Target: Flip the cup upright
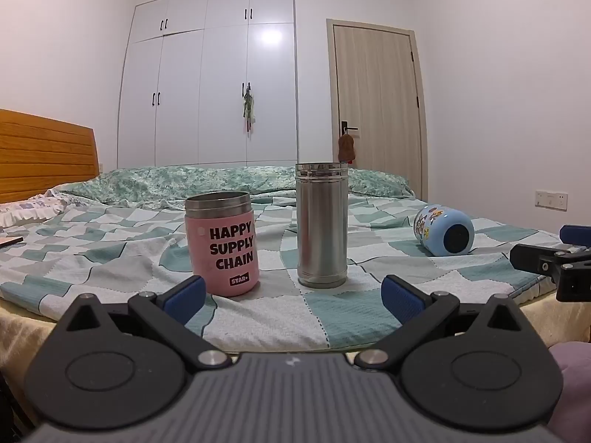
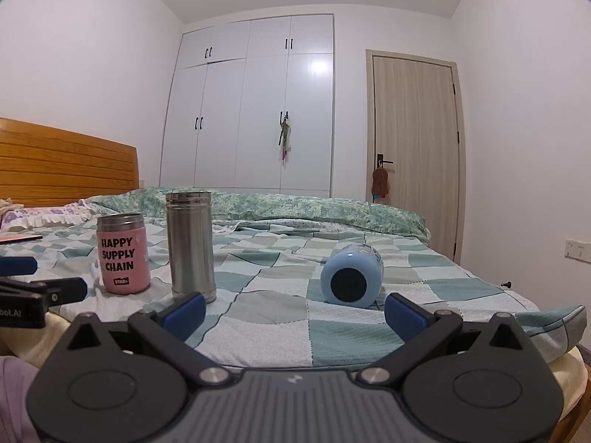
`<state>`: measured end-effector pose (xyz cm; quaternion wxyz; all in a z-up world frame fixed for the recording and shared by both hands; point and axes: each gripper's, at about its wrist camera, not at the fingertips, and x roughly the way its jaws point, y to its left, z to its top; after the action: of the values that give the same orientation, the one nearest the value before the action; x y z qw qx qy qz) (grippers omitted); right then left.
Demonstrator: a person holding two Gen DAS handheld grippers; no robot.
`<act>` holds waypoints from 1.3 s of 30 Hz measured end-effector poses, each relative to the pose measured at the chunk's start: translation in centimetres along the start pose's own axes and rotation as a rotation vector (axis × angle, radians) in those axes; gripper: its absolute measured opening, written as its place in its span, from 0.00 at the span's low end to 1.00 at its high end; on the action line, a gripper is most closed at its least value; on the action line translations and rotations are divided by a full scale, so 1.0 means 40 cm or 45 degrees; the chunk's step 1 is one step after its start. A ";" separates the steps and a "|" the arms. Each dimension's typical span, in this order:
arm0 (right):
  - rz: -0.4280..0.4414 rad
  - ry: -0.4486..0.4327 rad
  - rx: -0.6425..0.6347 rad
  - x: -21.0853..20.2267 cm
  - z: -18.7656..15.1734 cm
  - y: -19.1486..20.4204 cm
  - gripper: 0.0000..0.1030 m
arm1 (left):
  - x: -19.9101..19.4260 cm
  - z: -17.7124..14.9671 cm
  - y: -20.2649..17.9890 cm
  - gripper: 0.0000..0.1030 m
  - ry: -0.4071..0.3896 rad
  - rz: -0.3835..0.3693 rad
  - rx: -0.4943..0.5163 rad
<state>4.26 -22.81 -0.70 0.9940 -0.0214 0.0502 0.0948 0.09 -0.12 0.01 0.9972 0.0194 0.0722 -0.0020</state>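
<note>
- The left gripper [image 1: 291, 295] sits nearest in the left wrist view, its jaws spread wide with nothing between them; its blue pads [image 1: 184, 297] hang over the near edge of the bed; the same gripper shows at the left edge of the right wrist view.
- The right gripper [image 2: 293, 312] is likewise wide open and empty in its own view; its blue fingertips [image 2: 400, 313] frame the checked quilt [image 2: 343, 336]; from the left wrist view it appears at the right edge [image 1: 543, 262], low over the bed's near corner.
- Just beyond the right gripper lies the blue cup [image 2: 351, 277], on its side on the quilt, its dark round base facing the camera; in the left wrist view it rests well to the right [image 1: 443, 230], cartoon print on its wall.
- The pink cup [image 1: 221, 243], printed "HAPPY SUPPLY CHAIN", stands upright just beyond the left gripper; the steel flask [image 1: 321, 225] stands upright just beside it on the right, apart from it.
- A folded green patterned duvet [image 1: 207, 181] lies across the far side of the bed; a wooden headboard [image 1: 44, 155] stands at the left.
- Farthest back are the white wardrobe [image 1: 207, 85] and a pale wooden door [image 1: 376, 103], shut.
</note>
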 end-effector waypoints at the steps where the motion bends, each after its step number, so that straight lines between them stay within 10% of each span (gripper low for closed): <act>1: 0.000 0.000 -0.001 0.000 0.000 0.000 1.00 | 0.000 0.000 -0.001 1.00 0.000 0.000 0.000; 39: 0.000 0.000 0.001 0.000 0.000 -0.001 1.00 | 0.000 0.003 -0.003 1.00 -0.001 0.000 -0.006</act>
<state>4.27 -22.84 -0.70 0.9940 -0.0210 0.0502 0.0948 0.12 -0.24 0.13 0.9973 0.0169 0.0719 -0.0019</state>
